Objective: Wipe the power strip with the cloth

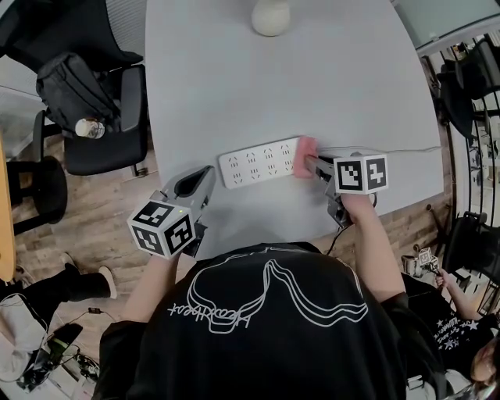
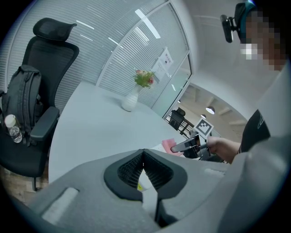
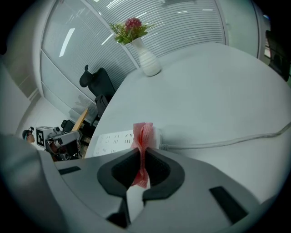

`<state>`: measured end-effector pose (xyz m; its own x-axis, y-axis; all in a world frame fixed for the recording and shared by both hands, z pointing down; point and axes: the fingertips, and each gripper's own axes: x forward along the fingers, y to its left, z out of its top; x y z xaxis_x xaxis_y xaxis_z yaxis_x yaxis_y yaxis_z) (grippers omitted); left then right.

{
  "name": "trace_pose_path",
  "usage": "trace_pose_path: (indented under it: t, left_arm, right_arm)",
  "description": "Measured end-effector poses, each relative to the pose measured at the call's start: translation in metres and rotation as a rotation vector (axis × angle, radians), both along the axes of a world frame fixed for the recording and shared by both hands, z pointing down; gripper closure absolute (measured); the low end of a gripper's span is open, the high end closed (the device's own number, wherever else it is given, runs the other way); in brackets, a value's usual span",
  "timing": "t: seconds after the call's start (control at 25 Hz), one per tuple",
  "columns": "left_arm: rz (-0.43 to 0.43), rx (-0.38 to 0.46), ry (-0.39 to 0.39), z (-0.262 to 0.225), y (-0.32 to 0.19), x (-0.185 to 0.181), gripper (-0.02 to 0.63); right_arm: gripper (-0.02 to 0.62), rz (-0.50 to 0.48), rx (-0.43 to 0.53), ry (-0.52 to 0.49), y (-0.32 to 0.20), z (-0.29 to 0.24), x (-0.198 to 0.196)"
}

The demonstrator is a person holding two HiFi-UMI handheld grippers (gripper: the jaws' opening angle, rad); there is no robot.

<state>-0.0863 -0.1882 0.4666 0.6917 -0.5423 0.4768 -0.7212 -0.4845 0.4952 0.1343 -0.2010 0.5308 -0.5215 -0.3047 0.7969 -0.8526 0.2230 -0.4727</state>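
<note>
A white power strip (image 1: 260,162) lies across the near part of the grey table (image 1: 273,86); its cable (image 1: 406,148) runs off to the right. My right gripper (image 1: 314,165) is shut on a pink cloth (image 1: 305,156), which rests against the strip's right end. In the right gripper view the cloth (image 3: 142,136) stands folded between the jaws of the right gripper (image 3: 143,154), with the strip (image 3: 113,139) just beyond. My left gripper (image 1: 205,173) hovers at the table's near edge, close to the strip's left end. Its jaw tips meet with nothing between them (image 2: 143,152).
A white vase (image 1: 270,17) with flowers stands at the table's far end. To the left of the table, a black office chair (image 1: 101,117) carries a backpack (image 1: 70,90) and a bottle. More chairs and a seated person are at the right.
</note>
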Motion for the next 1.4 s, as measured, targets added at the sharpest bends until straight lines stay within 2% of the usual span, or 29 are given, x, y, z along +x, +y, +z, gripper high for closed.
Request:
trace_pose_path:
  t: [0.36, 0.52, 0.92, 1.4]
  left_arm:
    - [0.000, -0.005, 0.006, 0.000, -0.002, 0.000, 0.595]
    - [-0.008, -0.007, 0.004, 0.000, 0.000, 0.001, 0.595]
    - [-0.028, -0.012, 0.004, 0.001, 0.000, -0.013, 0.595]
    - [-0.067, -0.024, 0.004, 0.008, 0.004, -0.029, 0.594]
  right_arm:
    - [0.561, -0.032, 0.013, 0.035, 0.000, -0.006, 0.001]
    - [0.561, -0.065, 0.047, 0.012, 0.002, -0.022, -0.009]
    - [0.561, -0.213, 0.078, -0.130, 0.009, -0.055, -0.092]
    - [0.561, -0.389, 0.021, -0.152, 0.029, -0.031, -0.176]
